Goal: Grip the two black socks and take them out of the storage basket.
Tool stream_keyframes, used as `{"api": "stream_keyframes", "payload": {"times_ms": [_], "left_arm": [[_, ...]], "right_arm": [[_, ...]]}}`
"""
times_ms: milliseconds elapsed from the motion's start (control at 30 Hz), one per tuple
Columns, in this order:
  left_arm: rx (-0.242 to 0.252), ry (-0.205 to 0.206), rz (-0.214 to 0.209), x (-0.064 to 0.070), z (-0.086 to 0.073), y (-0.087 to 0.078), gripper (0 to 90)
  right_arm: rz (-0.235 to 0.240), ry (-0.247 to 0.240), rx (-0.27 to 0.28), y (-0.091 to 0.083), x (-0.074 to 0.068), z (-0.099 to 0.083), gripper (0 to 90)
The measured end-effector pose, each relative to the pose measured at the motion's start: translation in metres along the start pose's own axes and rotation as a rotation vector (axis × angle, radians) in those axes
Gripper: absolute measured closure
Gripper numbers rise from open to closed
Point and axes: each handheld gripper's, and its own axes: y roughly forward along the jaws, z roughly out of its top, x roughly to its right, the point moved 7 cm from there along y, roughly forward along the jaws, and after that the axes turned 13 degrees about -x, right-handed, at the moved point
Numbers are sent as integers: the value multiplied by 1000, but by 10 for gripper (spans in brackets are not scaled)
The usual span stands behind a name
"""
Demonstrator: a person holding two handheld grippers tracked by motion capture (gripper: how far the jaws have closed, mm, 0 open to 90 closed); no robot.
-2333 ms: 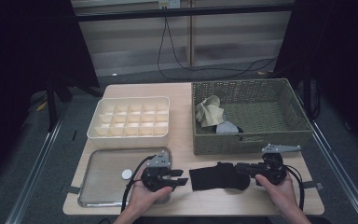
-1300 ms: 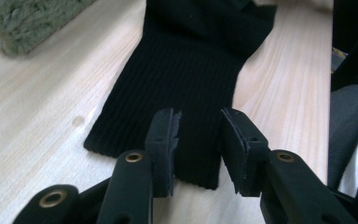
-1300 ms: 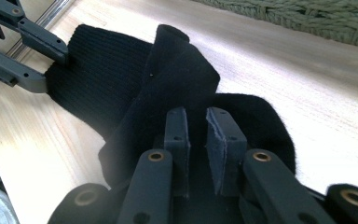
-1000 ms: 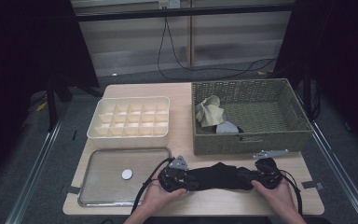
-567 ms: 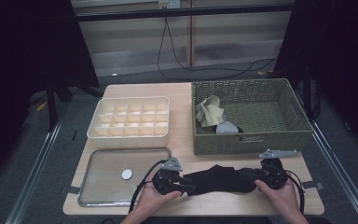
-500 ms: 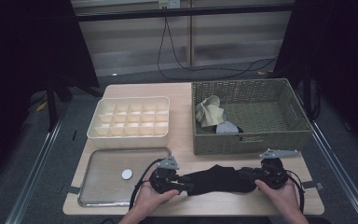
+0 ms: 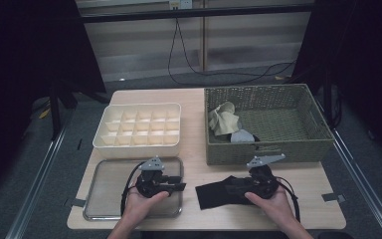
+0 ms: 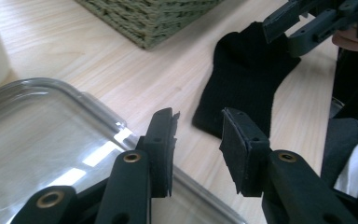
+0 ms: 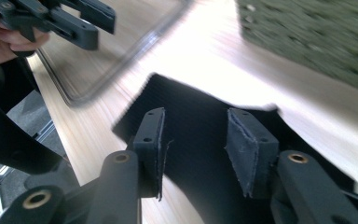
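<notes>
Currently the black knit sock point(image 7: 218, 193) lies flat near the table's point(image 7: 199, 149) front edge, right of centre. Right gripper point(image 7: 238, 188) sits over its right end, jaws apart, nothing pinched. Left gripper point(image 7: 179, 183) hovers over the clear, glossy tray's point(image 7: 104, 179) right edge at the front left, jaws apart and empty, well clear of the sock. Behind the tray: cream plastic grid box point(image 7: 138, 127). Back right: woven green basket point(image 7: 266, 119) holding a crumpled beige cloth point(image 7: 223, 119).
</notes>
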Motion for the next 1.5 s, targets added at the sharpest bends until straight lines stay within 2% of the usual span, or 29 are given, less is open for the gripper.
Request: {"api": "stream_keyframes", "payload": {"times_ms": [67,133,267,467,767,900,1067,1233,1300,1367,1433,1500], "left_arm": [[-6,0,6,-3,-1,-1,637],[-9,-1,6,-4,-2,-1,635],[-9,0,6,-4,-2,0,631],[-5,-9,15,-8,-4,-2,621],[-8,-15,16,-11,-5,0,604],[-11,-12,17,-11,-5,1,598],[-8,-20,17,-13,-5,0,583],[-3,-24,21,-13,-5,0,577],[-3,-17,20,-12,-5,0,570],[5,2,25,-11,-4,0,550],[10,2,22,-9,-3,-1,528],[6,6,29,-10,-3,0,512]], "right_arm": [[4,-28,-16,7,-8,9,562],[16,-70,-38,16,-19,18,580],[35,-123,-86,36,-32,30,632],[53,-151,-122,64,-38,40,639],[36,-154,-140,82,-36,43,600],[16,-167,-151,85,-35,41,571],[6,-166,-149,87,-35,40,581],[-33,-171,-147,88,-33,40,663],[-46,-177,-142,88,-34,39,683],[-56,-175,-146,88,-33,39,745],[-30,-146,-152,88,-31,39,814],[-9,-133,-140,88,-29,39,840]]}}
